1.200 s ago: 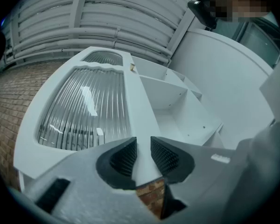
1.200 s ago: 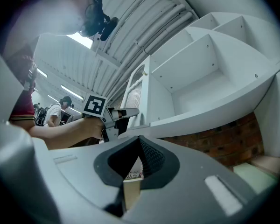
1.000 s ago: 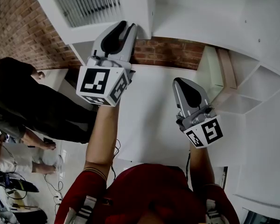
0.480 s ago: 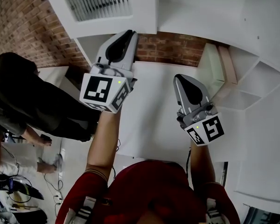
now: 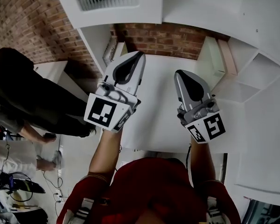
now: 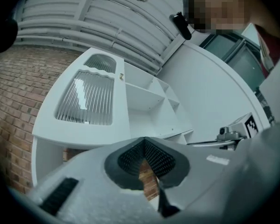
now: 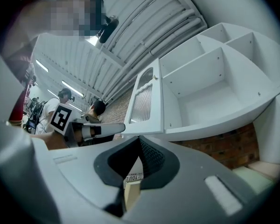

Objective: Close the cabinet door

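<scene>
The white cabinet door (image 5: pixel 109 1) with its ribbed glass pane stands swung out from the wall cabinet (image 5: pixel 210 8), whose shelves lie bare. The left gripper view shows the door (image 6: pixel 86 97) up and to the left, apart from the jaws. My left gripper (image 5: pixel 138 56) hangs below the door's lower edge, shut on nothing and touching nothing. My right gripper (image 5: pixel 181 73) is beside it over the white counter (image 5: pixel 154 125), also shut and empty. In the right gripper view the door (image 7: pixel 144 101) and the shelves (image 7: pixel 210 78) lie ahead and above.
A brick wall (image 5: pixel 168 38) backs the counter. Lower white shelving (image 5: pixel 252 78) stands at the right. A person in dark clothes (image 5: pixel 18 97) stands at the left, with cables on the floor. A small printed block (image 7: pixel 130 190) lies beyond the right jaws.
My left gripper has dropped down and away from the door's lower edge, and its jaws have closed. The right gripper drifted slightly. The door stays swung out.
</scene>
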The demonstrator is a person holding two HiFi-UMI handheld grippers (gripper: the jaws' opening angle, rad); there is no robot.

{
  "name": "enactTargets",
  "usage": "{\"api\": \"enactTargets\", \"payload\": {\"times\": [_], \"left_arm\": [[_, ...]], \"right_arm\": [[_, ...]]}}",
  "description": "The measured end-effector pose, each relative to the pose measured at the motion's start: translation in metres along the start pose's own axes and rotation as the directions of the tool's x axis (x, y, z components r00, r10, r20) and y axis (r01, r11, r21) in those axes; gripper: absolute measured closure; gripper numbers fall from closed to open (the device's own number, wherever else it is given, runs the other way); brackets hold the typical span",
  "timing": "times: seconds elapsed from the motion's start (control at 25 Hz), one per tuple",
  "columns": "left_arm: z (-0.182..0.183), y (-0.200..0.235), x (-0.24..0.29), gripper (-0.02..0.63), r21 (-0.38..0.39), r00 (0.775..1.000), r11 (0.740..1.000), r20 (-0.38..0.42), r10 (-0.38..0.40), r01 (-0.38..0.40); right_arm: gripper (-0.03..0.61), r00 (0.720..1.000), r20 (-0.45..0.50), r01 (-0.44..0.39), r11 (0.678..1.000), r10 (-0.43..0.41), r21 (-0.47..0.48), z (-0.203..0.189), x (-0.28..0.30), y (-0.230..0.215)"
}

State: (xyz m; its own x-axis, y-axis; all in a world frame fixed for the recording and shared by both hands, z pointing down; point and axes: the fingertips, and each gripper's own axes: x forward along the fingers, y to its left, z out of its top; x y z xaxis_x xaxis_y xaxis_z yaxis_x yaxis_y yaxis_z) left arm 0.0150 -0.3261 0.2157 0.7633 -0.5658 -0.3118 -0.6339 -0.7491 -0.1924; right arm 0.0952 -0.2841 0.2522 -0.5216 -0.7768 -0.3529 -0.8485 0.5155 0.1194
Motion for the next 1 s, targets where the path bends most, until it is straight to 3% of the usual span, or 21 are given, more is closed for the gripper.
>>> {"api": "enactTargets", "payload": {"times": [0.28,1.0], "left_arm": [[-0.002,-0.026,-0.036,0.611,-0.049,0.998,0.997,0.018,-0.058,0.059],[-0.009,-0.028,-0.091,0.611,-0.113,0.997,0.991,0.014,-0.070,0.071]], "right_arm": [[0.566,1.000,-0.010,0.017,1.000,-0.017,0.005,-0.003,-0.012,0.024],[0.566,0.996,-0.064,0.059,0.998,-0.061,-0.027,-0.013,-0.027,0.069]]}}
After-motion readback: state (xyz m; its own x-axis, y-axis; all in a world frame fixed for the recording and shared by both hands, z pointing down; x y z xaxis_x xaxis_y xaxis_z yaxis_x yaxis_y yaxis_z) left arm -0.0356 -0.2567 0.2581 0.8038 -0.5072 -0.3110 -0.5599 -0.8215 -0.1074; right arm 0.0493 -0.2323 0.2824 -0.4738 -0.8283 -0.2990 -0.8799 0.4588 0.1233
